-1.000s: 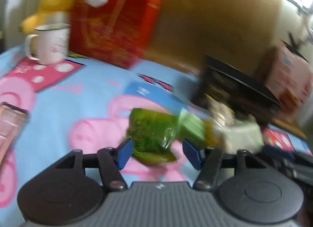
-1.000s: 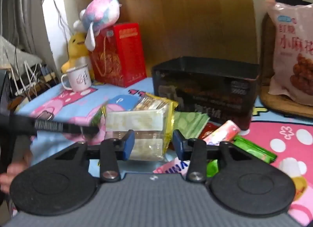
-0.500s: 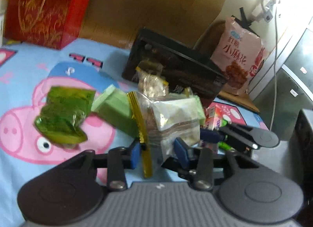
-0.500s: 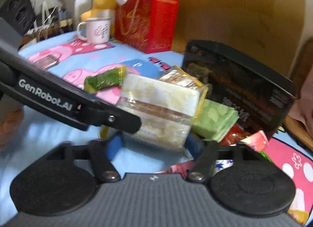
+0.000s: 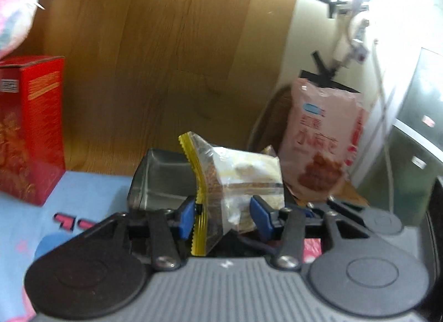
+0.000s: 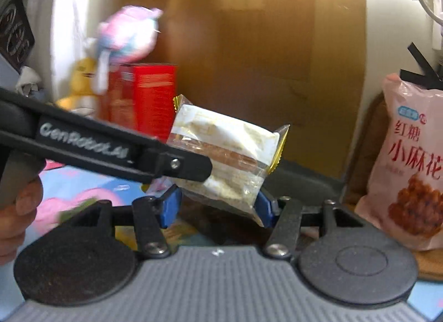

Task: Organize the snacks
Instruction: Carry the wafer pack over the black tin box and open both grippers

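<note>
A clear cake packet (image 5: pixel 241 178) with a yellow serrated seam hangs in the air, just in front of the black bin (image 5: pixel 157 180). My left gripper (image 5: pixel 223 218) has its blue pads against the packet's seam end, and its jaws are opening slightly. In the right wrist view the same packet (image 6: pixel 227 150) sits tilted between the pads of my right gripper (image 6: pixel 217 209). Those pads touch its lower corners while the jaws ease open. The left gripper's finger (image 6: pixel 166 161) crosses from the left onto the packet. The bin's dark rim (image 6: pixel 304 183) lies behind.
A red box (image 5: pixel 30 128) stands at the left on the blue cartoon cloth (image 5: pixel 83 191). A pink snack bag (image 6: pixel 409 161) leans at the right. Plush toys (image 6: pixel 130 33) sit by the red box (image 6: pixel 155 100), with a wooden board behind. A person's hand (image 6: pixel 16 211) is at the left edge.
Both grippers have come onto the cake packet and raised it off the cloth towards the black bin. The green packets on the cloth have dropped out of view.
</note>
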The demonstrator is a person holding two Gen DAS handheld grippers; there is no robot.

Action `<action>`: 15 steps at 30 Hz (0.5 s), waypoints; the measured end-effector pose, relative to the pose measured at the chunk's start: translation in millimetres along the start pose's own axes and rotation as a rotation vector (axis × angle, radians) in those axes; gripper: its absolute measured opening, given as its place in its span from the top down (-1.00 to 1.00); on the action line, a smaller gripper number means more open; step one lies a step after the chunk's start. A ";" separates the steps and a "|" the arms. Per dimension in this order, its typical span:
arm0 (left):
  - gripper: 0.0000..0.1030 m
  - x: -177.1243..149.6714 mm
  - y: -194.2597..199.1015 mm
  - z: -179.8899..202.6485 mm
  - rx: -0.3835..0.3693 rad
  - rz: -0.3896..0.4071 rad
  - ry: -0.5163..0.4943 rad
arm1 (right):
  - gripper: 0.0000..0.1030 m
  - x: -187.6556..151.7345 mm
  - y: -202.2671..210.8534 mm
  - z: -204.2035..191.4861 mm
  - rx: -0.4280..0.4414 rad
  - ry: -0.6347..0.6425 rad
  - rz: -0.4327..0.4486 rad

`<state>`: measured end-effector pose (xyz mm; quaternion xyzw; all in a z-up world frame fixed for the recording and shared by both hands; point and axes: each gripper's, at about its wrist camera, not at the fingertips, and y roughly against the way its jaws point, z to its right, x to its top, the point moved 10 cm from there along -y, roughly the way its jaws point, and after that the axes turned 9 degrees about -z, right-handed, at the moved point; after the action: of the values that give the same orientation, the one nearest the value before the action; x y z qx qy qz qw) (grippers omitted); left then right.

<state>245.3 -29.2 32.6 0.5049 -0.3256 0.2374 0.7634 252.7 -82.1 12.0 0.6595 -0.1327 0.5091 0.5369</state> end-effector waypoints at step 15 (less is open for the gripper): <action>0.03 -7.5 -42.4 -78.6 0.168 -0.070 0.194 | -0.15 -44.4 9.8 95.2 0.054 -0.436 0.039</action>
<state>289.8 27.3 -20.9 0.5527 -0.2115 0.2846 0.7542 276.1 -182.6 -9.5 0.7654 -0.2444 0.3682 0.4679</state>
